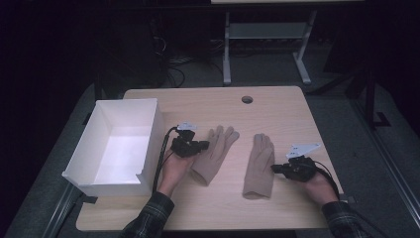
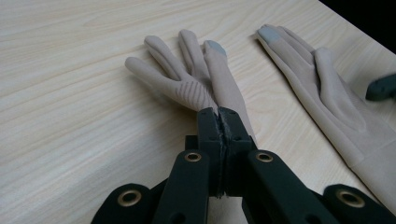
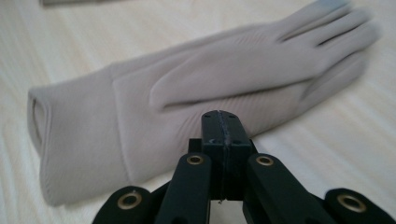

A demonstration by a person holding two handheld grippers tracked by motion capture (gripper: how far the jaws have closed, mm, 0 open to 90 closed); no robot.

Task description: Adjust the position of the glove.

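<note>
A: Centrally, on the wooden table [image 1: 277, 106], two beige gloves lie flat, fingers pointing far. What flanks them?

B: The left gripper [image 1: 200, 146] sits at the left glove [image 1: 214, 153], just beside its near-left edge; the left gripper view shows its jaws pressed together with nothing between them, tips over that glove's palm [image 2: 205, 88].

A: And the other?

B: The right gripper [image 1: 275, 168] rests at the right edge of the right glove [image 1: 259, 166]; its jaws too are fully closed and empty, tips at the glove's side [image 3: 187, 88].

A: Left of the gloves?

B: A white open box [image 1: 148, 144] stands at the table's left edge.
</note>
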